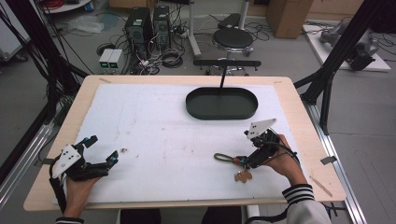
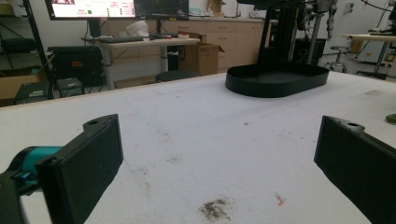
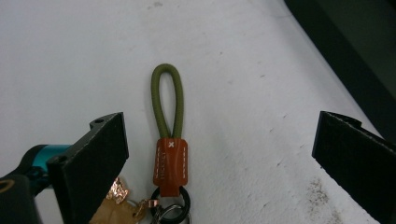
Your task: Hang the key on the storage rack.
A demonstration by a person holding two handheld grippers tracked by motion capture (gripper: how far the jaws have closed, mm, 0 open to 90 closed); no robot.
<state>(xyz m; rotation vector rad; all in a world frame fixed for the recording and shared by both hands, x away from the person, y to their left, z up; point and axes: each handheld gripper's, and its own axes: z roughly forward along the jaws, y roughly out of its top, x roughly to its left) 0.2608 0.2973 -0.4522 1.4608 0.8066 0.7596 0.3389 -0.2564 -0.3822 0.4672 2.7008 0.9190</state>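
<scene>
While both tongs gape, the keychain lies between the right tongs, seemingly untouched.

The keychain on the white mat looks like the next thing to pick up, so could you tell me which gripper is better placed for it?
The right gripper. Its open jaws already straddle the keychain, whose brown tab lies between them. The left gripper sits open at the mat's far left edge, well away from it.
</scene>
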